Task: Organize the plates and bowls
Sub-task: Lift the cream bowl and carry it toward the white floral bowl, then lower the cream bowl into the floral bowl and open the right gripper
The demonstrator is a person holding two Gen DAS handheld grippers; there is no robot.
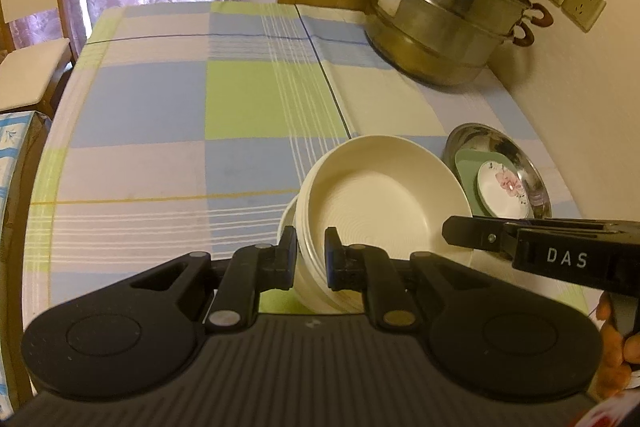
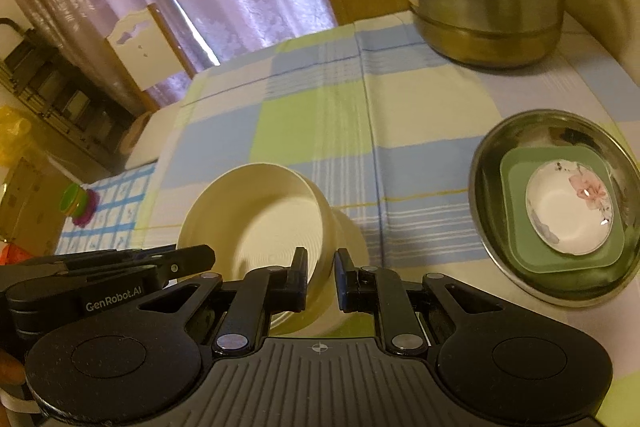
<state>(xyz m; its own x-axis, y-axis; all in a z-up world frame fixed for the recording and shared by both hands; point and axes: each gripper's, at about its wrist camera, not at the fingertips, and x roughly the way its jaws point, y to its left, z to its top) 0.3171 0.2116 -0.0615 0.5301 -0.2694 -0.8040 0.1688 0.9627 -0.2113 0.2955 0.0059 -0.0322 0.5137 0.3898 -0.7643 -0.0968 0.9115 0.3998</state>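
From the left wrist camera, we see our left gripper (image 1: 311, 253) at the lower centre of the frame, pinching the near rim of a cream bowl (image 1: 380, 195). The bowl is tilted, its inside facing the upper right. Our right gripper (image 1: 472, 237) reaches in from the right edge and meets the bowl's right rim. Behind it, at the right, a steel basin (image 1: 536, 183) rests on the checked tabletop (image 1: 160, 107) with a green dish (image 1: 466, 171) and a flowered dish (image 1: 504, 193) nested inside. A steamer pot (image 1: 448, 11) stands in the upper right.

From the right wrist camera, our right gripper (image 2: 321, 277) pinches the bowl's wall (image 2: 320, 223) at the lower centre. The left gripper (image 2: 192, 259) comes in from the lower left onto the opposite rim. The basin (image 2: 488, 147) lies at the right, apart from the bowl.
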